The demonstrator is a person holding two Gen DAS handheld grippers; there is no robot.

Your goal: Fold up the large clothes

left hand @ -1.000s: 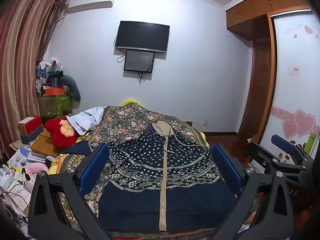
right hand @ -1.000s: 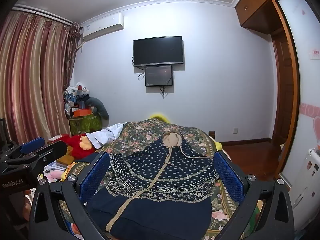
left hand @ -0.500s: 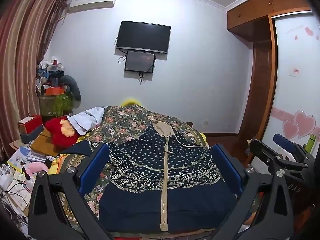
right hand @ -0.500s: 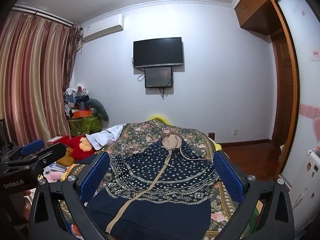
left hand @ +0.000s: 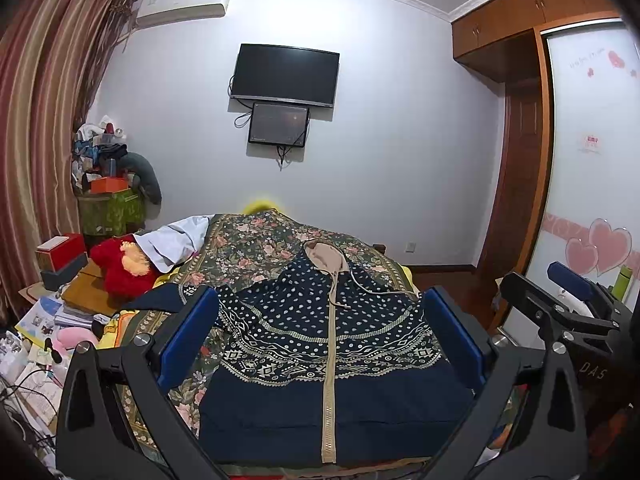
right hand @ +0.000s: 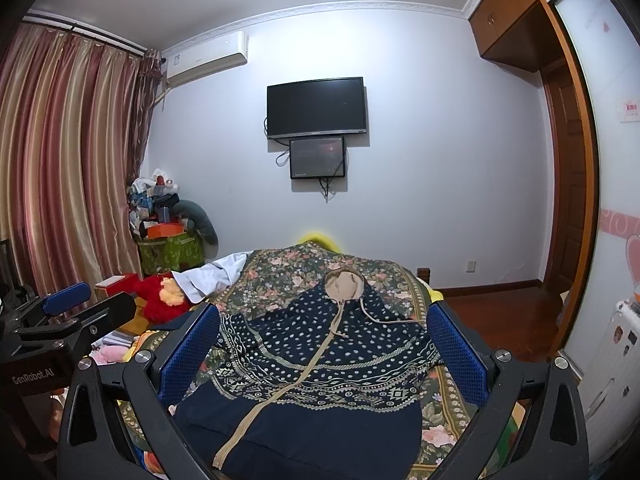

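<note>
A navy hooded jacket with white dots, patterned bands and a beige zip strip lies flat on the floral bedspread, hood at the far end. It also shows in the right wrist view. My left gripper is open and empty, held above the jacket's near hem. My right gripper is open and empty, held to the right of the left one; it also shows at the right edge of the left wrist view. The left gripper shows at the left edge of the right wrist view.
A red plush toy and a white garment lie at the bed's left side. Boxes, books and clutter fill the floor at left. A wardrobe stands at right. A TV hangs on the far wall.
Both grippers have stayed open and empty above the jacket. The views have tilted slightly, and the right gripper has shifted a little in the left wrist view.
</note>
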